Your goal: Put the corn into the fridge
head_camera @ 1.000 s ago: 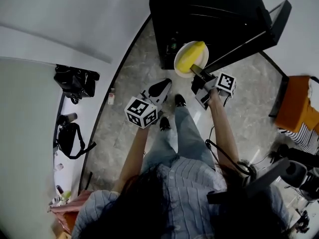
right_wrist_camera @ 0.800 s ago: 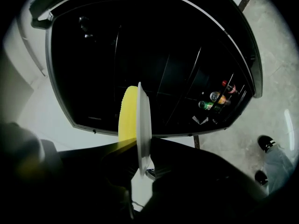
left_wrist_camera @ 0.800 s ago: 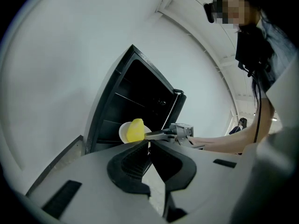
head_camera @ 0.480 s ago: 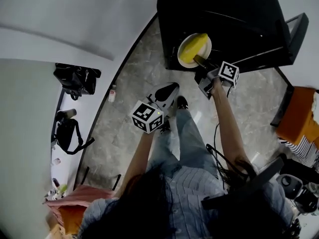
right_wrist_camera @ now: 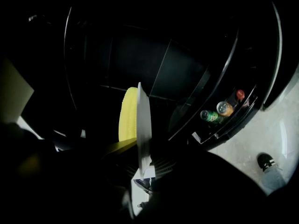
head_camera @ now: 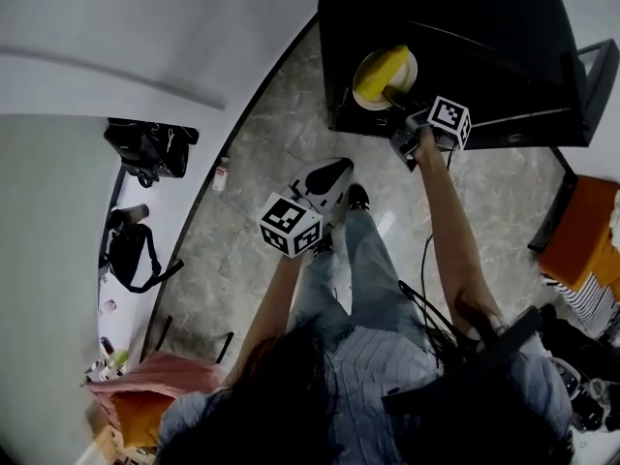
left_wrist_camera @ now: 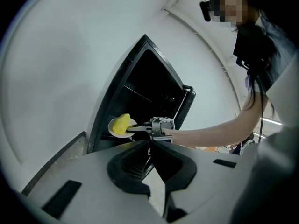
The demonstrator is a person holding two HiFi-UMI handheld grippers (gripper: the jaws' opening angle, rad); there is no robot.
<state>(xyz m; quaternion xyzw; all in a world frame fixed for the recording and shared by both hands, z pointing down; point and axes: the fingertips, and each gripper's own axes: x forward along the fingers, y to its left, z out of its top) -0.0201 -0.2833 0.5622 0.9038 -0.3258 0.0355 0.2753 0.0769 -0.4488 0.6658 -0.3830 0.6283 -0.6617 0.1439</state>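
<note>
In the head view, we look down on a person standing on a grey stone floor. A tall black fridge stands open at the upper right of the frame. The right gripper reaches to its dark opening, jaws clamped on the rim of a white round plate. A yellow ear of corn lies on that plate, at the front edge of the fridge's interior. The left gripper sits near the centre of the frame, well apart from the plate.

In the left gripper view, the left gripper fills the bottom of the frame, its jaws pressed together with nothing between them. Beyond it, at centre left, the right gripper holds the plate level with the corn on top, against the fridge opening.

In the right gripper view, the right gripper is dark at the bottom centre, closed on the plate, seen edge-on. The corn shows to its left, inside the black fridge. Small bottles sit in a door shelf at the right.
</note>
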